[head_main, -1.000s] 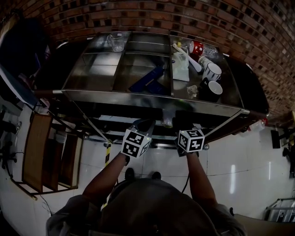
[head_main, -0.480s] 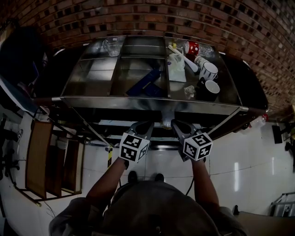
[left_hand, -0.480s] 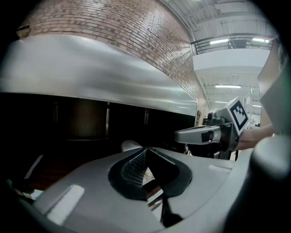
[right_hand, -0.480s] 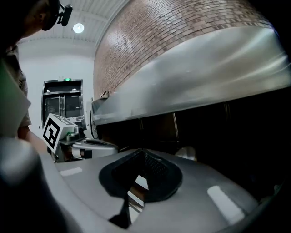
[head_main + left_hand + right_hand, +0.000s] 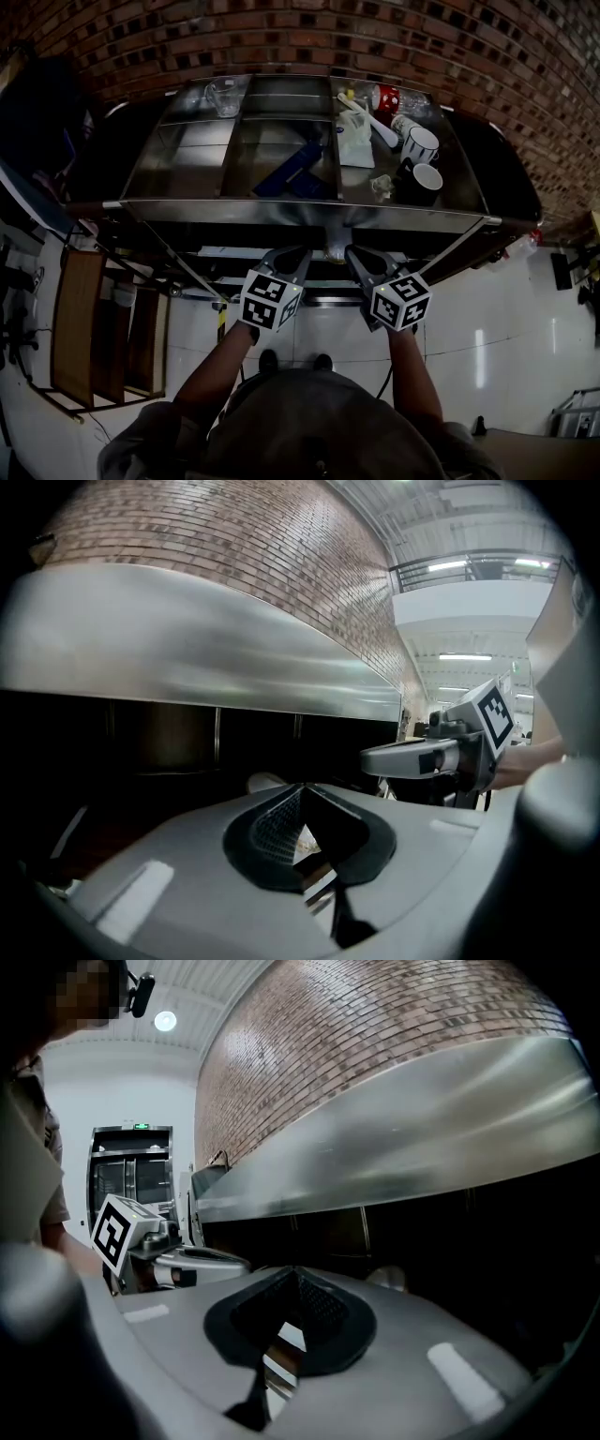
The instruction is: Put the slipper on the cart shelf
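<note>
A pale rounded thing [image 5: 333, 251], apparently the slipper, lies on the cart's dark lower shelf just under the front rim of the steel top tray [image 5: 281, 208]. It also shows in the left gripper view as a pale rounded shape [image 5: 265, 782] and in the right gripper view [image 5: 389, 1279]. My left gripper [image 5: 297, 254] and right gripper [image 5: 355, 254] point at the lower shelf from either side of the pale thing, a little short of it. Both jaws are shut with nothing between them [image 5: 302, 789] [image 5: 298, 1277].
The top tray holds a glass [image 5: 225, 94], a blue flat thing [image 5: 298, 169], white mugs [image 5: 424, 142], a red can [image 5: 387, 97] and a white packet [image 5: 356, 141]. A brick wall [image 5: 309, 37] runs behind the cart. A wooden rack [image 5: 80, 319] stands at the left on the white floor.
The right gripper has drawn back a little toward me and now lies lengthwise, pointing at the shelf. The left gripper has hardly moved.
</note>
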`<state>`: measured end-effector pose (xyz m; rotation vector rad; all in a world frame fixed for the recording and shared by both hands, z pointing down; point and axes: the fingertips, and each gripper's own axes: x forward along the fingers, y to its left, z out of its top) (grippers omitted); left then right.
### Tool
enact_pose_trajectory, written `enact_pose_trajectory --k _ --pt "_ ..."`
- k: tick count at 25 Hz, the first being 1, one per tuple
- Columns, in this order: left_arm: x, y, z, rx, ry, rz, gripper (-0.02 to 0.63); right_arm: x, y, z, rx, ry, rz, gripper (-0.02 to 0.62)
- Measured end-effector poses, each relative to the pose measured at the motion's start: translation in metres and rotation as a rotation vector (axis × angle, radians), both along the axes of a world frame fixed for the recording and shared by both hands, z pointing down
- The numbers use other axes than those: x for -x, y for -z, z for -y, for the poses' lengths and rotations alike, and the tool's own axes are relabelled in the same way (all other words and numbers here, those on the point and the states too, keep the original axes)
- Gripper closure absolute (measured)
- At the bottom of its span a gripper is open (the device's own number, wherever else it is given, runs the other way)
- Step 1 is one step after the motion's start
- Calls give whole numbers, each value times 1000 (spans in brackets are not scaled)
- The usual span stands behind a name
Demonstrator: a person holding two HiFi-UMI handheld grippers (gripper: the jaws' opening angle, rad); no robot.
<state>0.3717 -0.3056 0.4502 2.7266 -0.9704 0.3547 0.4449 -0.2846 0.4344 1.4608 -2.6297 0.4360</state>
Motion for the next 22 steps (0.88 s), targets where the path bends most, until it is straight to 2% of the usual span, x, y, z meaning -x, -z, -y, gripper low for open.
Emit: enact_pose_trajectory --k 22 --pt "-1 2 -3 4 -8 -2 598 7 1 -3 -10 14 10 595"
